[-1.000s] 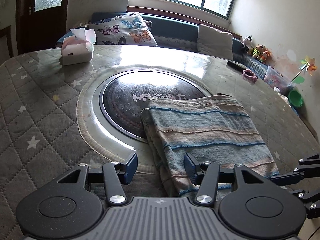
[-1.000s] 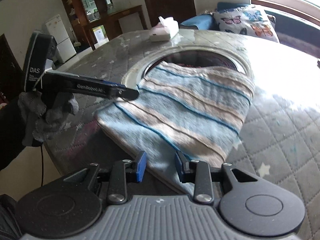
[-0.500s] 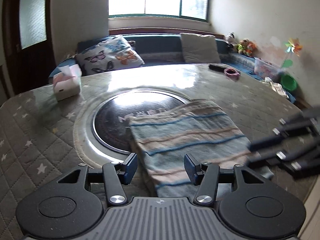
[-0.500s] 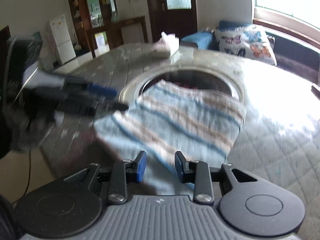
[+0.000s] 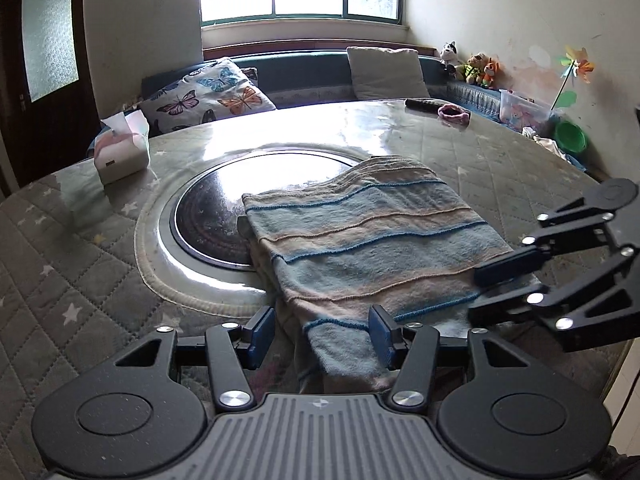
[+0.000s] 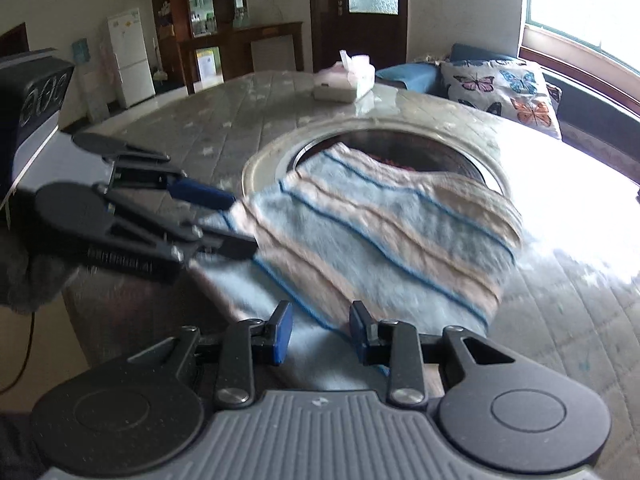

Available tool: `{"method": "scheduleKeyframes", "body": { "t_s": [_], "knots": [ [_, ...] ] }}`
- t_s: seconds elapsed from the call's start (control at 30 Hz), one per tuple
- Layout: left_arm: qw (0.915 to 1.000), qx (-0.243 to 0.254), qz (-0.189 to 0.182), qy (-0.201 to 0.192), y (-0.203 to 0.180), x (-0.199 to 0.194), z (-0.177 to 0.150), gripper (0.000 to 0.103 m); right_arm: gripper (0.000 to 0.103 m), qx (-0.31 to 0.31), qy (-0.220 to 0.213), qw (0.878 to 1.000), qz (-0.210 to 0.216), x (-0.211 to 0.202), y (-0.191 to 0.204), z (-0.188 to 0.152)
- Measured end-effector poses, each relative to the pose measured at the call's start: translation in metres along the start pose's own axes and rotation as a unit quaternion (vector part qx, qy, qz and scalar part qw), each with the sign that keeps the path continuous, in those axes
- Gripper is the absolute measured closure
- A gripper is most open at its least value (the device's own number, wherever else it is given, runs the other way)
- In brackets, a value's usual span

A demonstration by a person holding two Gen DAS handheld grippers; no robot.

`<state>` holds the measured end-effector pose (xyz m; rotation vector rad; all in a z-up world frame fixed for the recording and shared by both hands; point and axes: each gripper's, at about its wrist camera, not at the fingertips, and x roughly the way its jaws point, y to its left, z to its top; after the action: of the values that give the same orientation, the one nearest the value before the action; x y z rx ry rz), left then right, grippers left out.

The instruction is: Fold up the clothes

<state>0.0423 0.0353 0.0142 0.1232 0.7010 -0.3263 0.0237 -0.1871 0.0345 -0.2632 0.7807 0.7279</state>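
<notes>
A folded garment with light blue and beige stripes (image 5: 368,240) lies on the quilted round table, partly over the dark round inset (image 5: 208,216). It also shows in the right wrist view (image 6: 380,240). My left gripper (image 5: 322,334) is open, its jaws either side of the garment's near left corner. My right gripper (image 6: 320,334) is open over the near right edge. In the left wrist view the right gripper (image 5: 486,290) reaches in from the right, its fingers at the garment's right edge. The left gripper (image 6: 236,224) shows at the left of the right wrist view.
A tissue box (image 5: 120,152) stands at the table's far left. A remote (image 5: 424,105) and a pink band (image 5: 454,114) lie at the far right. A bench with cushions (image 5: 208,96) runs behind the table. The table edge (image 6: 104,320) drops off near me.
Both grippers have pulled back and risen a little from the garment's near edge, both staying open. The right gripper now shows closer to the garment's right edge. The garment lies as before.
</notes>
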Motion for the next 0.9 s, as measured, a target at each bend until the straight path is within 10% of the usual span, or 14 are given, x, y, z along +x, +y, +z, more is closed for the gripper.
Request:
{"method": "scheduleKeyframes", "body": {
  "t_s": [0.9],
  "knots": [
    [0.999, -0.036, 0.026, 0.0, 0.029, 0.031, 0.041, 0.047, 0.072, 0.056, -0.018, 0.998, -0.029, 0.001, -0.062, 0.015]
  ]
}}
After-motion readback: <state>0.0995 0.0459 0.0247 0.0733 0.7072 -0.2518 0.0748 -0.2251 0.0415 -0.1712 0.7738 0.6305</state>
